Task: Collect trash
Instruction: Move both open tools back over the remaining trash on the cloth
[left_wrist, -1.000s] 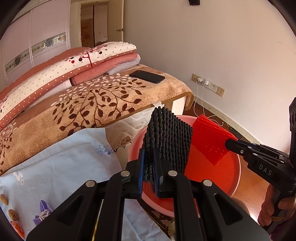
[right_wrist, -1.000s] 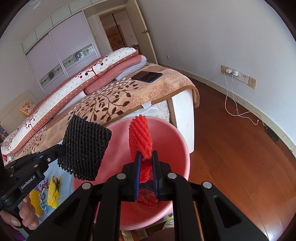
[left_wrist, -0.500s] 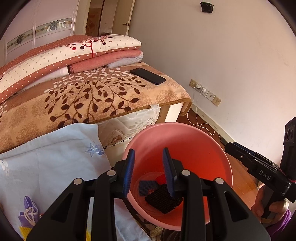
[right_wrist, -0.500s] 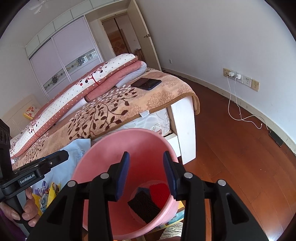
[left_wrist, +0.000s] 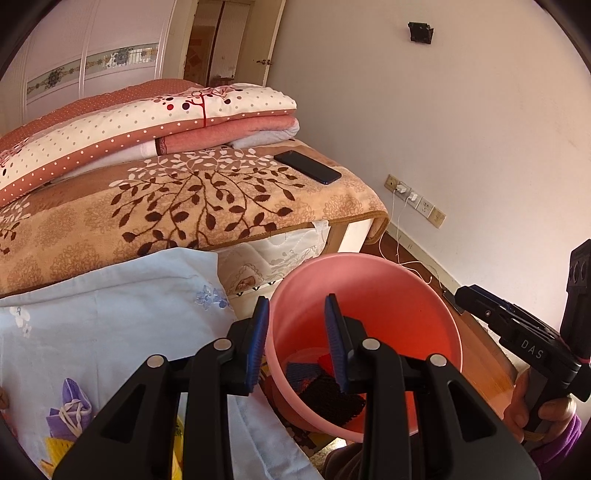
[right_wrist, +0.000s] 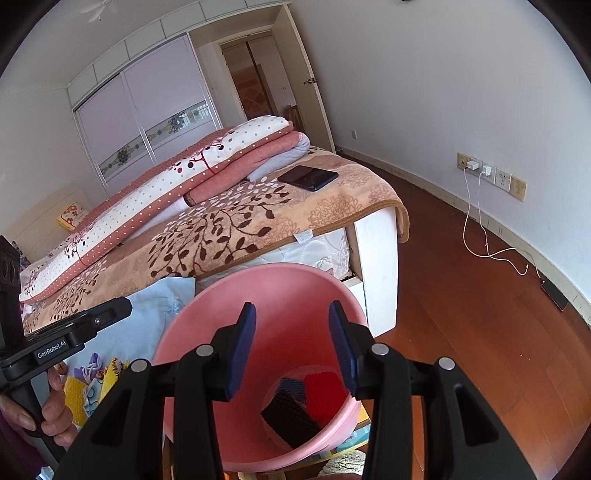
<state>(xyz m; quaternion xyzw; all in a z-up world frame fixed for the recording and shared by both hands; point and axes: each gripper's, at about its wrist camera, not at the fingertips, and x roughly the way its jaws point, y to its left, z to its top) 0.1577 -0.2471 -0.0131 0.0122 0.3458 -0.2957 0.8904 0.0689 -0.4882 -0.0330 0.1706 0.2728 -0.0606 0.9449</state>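
Observation:
A pink bucket (left_wrist: 369, 258) (right_wrist: 277, 267) stands beside the bed. At its bottom lie a black foam net (left_wrist: 328, 402) (right_wrist: 290, 421), a red foam net (right_wrist: 325, 391) and a dark blue one (right_wrist: 291, 386). My left gripper (left_wrist: 297, 299) hangs open over the bucket's left rim with nothing between its fingers. My right gripper (right_wrist: 291, 305) is over the bucket's mouth; its jaws are opening and hold nothing. On a light blue cloth (left_wrist: 110, 314) to the left lie a purple mask (left_wrist: 70, 413) and a yellow foam net (left_wrist: 55, 450).
A bed with a leaf-patterned blanket (left_wrist: 184, 206) and folded quilts fills the left. A black phone (left_wrist: 306, 166) (right_wrist: 308, 177) lies on its corner. Wall sockets with a white charger cable (right_wrist: 476, 168) sit at the right, above a wooden floor (right_wrist: 461, 295).
Both grippers opened and let go: the black net from the left and the red net from the right dropped into the bucket. The left gripper shifted slightly left.

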